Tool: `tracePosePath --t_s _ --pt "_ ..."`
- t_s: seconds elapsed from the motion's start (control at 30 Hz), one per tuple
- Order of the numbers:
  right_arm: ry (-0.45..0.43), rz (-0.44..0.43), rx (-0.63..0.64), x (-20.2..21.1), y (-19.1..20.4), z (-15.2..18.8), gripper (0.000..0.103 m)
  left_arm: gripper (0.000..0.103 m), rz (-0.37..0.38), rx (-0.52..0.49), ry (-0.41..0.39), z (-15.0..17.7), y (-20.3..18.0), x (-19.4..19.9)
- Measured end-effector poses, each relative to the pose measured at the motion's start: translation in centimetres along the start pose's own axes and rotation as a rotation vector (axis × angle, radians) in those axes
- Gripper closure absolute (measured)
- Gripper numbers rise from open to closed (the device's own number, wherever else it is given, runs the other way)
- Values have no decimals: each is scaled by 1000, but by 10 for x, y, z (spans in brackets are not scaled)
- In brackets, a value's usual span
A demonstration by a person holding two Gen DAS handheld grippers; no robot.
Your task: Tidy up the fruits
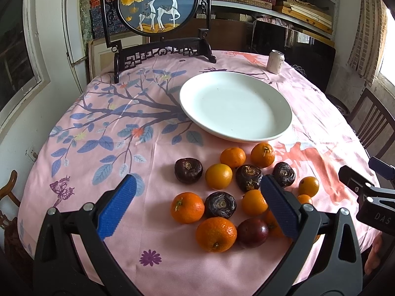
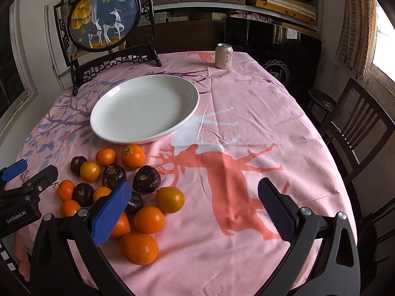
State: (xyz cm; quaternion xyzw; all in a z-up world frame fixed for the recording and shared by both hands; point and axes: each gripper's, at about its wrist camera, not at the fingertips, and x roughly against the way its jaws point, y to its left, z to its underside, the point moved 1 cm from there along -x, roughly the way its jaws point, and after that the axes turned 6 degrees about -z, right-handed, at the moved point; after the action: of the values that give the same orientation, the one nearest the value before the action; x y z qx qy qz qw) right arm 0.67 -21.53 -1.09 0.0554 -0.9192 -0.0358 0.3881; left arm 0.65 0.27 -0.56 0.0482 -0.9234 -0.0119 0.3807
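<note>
While both of your tools hang above the near edge of the table, neither one touches any fruit. Farthest left on the pink flowered tablecloth (image 1: 153,222) stands the round deer picture in its dark carved stand (image 1: 158,5), at the far edge. Nearer to you on that side, your left gripper (image 1: 197,212) has its jaws spread wide, with nothing between the blue pads (image 1: 116,209). Through that gap you look straight down on the heap of fruit: a big orange (image 1: 216,234) nearest you, a second orange (image 1: 187,207) just to its left, and a dark wrinkled fruit (image 1: 220,204) between and behind them. A smooth dark red fruit (image 1: 253,231) lies touching the big orange on its right. Further back, more oranges and dark fruits are scattered loosely, some touching, up to just short of the plate.

Behind the heap sits the white plate (image 1: 192,113), bare, its near rim close to the rearmost orange (image 1: 263,155) but apart from it. Right of the plate, near the far edge, a pale drink can (image 2: 224,56) stands upright.

Your right gripper (image 2: 195,212) is also wide open and holds nothing. It sits to the right of the heap, over the red deer print on the cloth, with only its left pad (image 2: 111,214) overlapping the fruit. Beyond the table's right edge stands a dark wooden chair (image 2: 358,128).
</note>
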Motion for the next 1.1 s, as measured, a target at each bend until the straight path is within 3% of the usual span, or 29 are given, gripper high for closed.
tracePosePath --t_s 1.1 --pt "-1 -11 0 0 5 2 1 2 -5 0 2 -2 1 -2"
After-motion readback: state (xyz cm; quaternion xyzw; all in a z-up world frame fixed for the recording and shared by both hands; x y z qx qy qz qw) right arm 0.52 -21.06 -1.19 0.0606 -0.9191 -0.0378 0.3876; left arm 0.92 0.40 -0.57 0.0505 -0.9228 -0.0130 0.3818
